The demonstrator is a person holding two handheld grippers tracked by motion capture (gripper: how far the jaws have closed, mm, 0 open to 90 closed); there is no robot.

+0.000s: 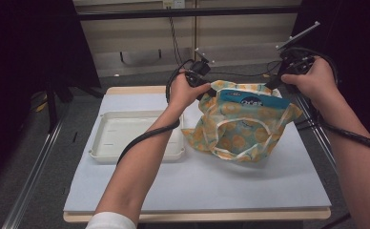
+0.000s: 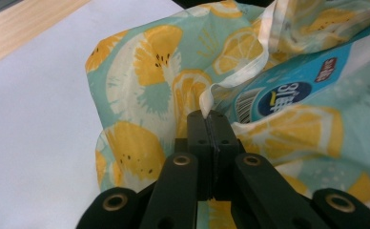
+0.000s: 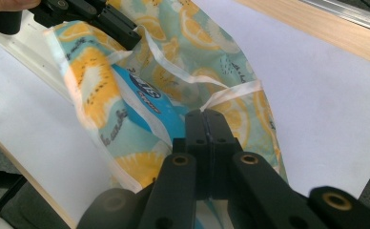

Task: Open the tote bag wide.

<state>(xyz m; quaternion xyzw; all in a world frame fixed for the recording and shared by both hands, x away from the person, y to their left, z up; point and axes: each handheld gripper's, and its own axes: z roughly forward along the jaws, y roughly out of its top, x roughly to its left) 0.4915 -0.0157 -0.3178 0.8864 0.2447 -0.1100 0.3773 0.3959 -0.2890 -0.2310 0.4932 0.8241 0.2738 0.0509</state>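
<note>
My left tongs (image 2: 210, 117) and right tongs (image 3: 206, 114) are each clamped on the rim of the lemon-print bag (image 1: 240, 131), holding its mouth apart above the bench (image 1: 197, 181); the blue packet (image 1: 250, 99) stands inside, between them, the white tray (image 1: 107, 155) lying off to the left.

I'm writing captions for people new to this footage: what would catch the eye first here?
The lemon-print fabric bag at the middle of the white table, held open at its rim by the left claw and the right claw, each shut on the white trim. Next, the blue packet poking out of the bag's mouth. To the left lies an empty white tray.
</note>
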